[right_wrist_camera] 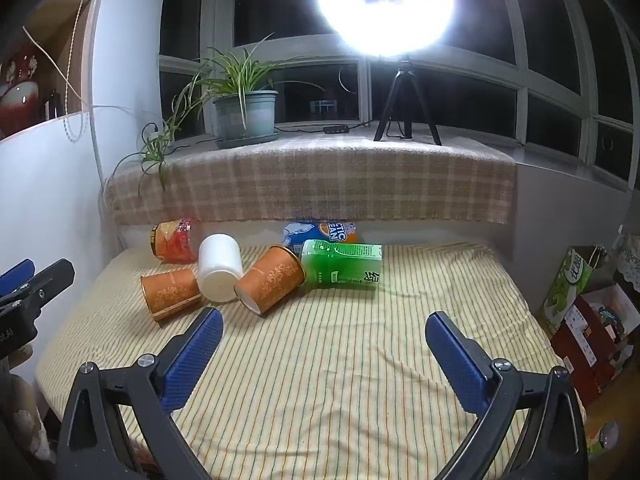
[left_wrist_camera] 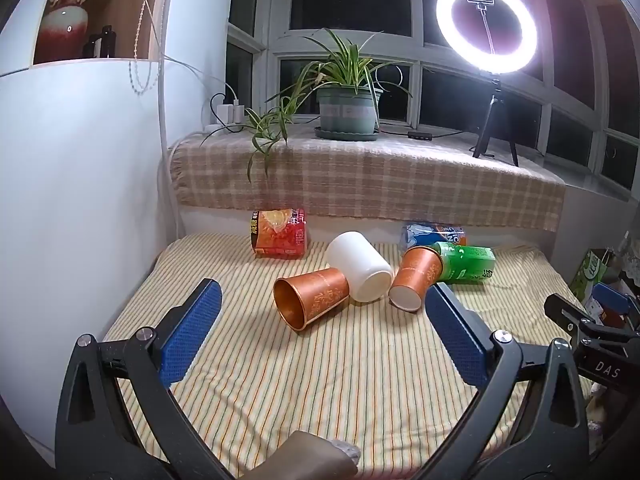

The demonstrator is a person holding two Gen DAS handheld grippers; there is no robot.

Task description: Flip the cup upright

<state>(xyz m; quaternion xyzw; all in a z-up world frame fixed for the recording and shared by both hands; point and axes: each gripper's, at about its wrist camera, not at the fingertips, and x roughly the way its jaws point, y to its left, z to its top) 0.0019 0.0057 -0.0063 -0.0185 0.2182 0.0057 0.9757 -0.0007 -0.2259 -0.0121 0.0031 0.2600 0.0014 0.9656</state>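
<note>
Three cups lie on their sides on the striped cloth (left_wrist_camera: 320, 380). An orange cup (left_wrist_camera: 310, 298) lies left with its open mouth toward me; it also shows in the right wrist view (right_wrist_camera: 170, 292). A white cup (left_wrist_camera: 360, 266) lies behind it (right_wrist_camera: 220, 266). A second orange cup (left_wrist_camera: 416, 276) lies right, base toward me (right_wrist_camera: 270, 280). My left gripper (left_wrist_camera: 322, 300) is open and empty, just short of the cups. My right gripper (right_wrist_camera: 324, 330) is open and empty, nearer than the cups and to their right.
A green bottle (right_wrist_camera: 342, 266), a red packet (right_wrist_camera: 174, 242) and a blue-orange packet (right_wrist_camera: 320, 232) lie behind the cups. A checked-cloth sill holds a potted plant (left_wrist_camera: 348, 104) and a ring light (left_wrist_camera: 486, 26). A white wall (left_wrist_camera: 80, 200) stands left; boxes (right_wrist_camera: 592, 320) stand right.
</note>
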